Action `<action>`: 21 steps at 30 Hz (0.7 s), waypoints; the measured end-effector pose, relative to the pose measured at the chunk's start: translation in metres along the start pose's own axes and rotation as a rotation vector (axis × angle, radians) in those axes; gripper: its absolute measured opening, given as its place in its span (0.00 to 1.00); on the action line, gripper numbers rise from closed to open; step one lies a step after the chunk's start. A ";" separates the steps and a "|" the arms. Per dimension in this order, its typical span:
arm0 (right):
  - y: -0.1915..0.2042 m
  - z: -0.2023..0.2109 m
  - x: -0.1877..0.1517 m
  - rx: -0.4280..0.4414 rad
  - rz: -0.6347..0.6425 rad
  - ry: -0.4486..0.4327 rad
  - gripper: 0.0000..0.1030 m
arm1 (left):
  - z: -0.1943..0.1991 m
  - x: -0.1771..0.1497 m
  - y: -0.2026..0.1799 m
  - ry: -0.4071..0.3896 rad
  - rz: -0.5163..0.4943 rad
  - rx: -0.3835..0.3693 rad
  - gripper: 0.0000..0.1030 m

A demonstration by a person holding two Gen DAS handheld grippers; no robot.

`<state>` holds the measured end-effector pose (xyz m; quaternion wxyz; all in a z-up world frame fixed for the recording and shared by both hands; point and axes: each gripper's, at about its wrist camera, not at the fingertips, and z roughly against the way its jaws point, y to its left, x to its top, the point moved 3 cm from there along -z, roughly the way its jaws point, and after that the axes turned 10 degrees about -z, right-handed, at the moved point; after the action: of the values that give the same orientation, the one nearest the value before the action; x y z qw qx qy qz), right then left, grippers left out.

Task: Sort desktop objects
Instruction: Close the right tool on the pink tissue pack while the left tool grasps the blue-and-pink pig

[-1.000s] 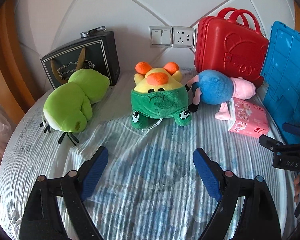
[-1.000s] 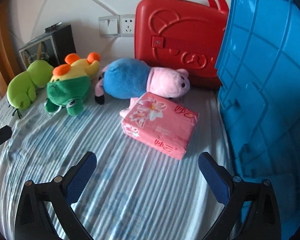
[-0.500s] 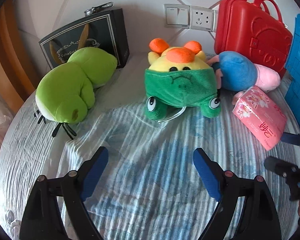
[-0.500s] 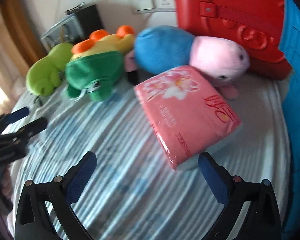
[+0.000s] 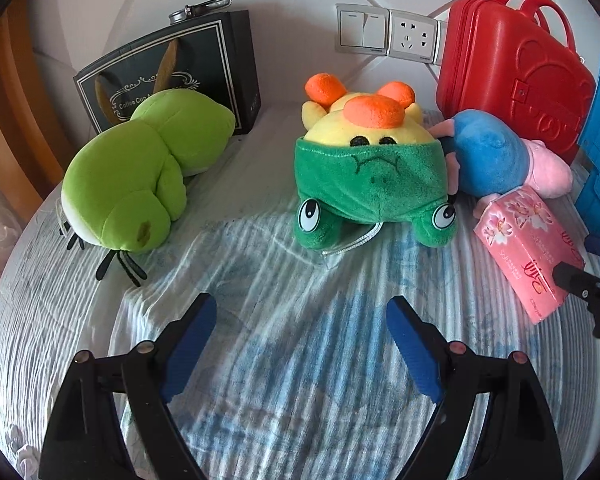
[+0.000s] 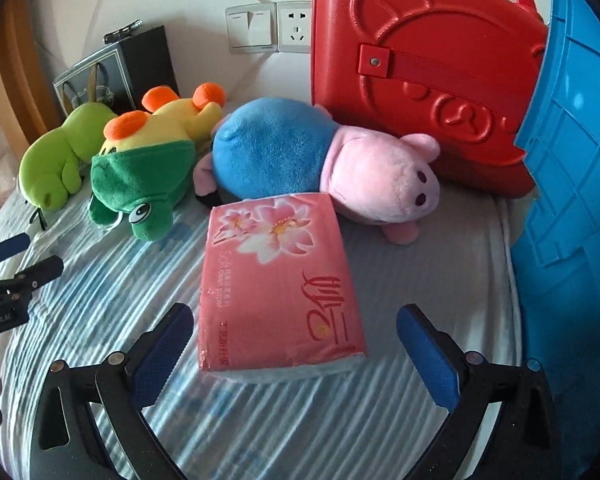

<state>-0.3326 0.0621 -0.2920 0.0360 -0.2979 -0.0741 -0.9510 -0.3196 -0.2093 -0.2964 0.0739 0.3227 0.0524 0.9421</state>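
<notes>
only right wrist view shows the pig's face (image 6: 396, 184).

Bright, soft daylight; sharp centres, fisheye-bent edges, dark vignetted corners.

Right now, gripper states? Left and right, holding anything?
Left gripper: open, empty, over bare tablecloth in front of the green-hooded plush.
Right gripper: open, fingers either side of the pink tissue pack, not clamped on it.
</notes>
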 end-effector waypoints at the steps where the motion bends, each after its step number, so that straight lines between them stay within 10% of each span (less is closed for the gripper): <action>1: 0.000 -0.004 0.000 0.000 -0.003 0.005 1.00 | 0.000 0.005 -0.001 -0.011 -0.001 -0.006 0.85; 21: -0.073 0.015 -0.045 -0.210 -0.311 -0.065 0.89 | -0.009 0.058 -0.091 -0.097 -0.158 -0.158 0.79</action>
<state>-0.2954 0.1381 -0.3140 -0.1451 -0.3156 -0.0209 -0.9375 -0.3609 -0.1106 -0.2825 0.1753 0.3560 -0.0003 0.9179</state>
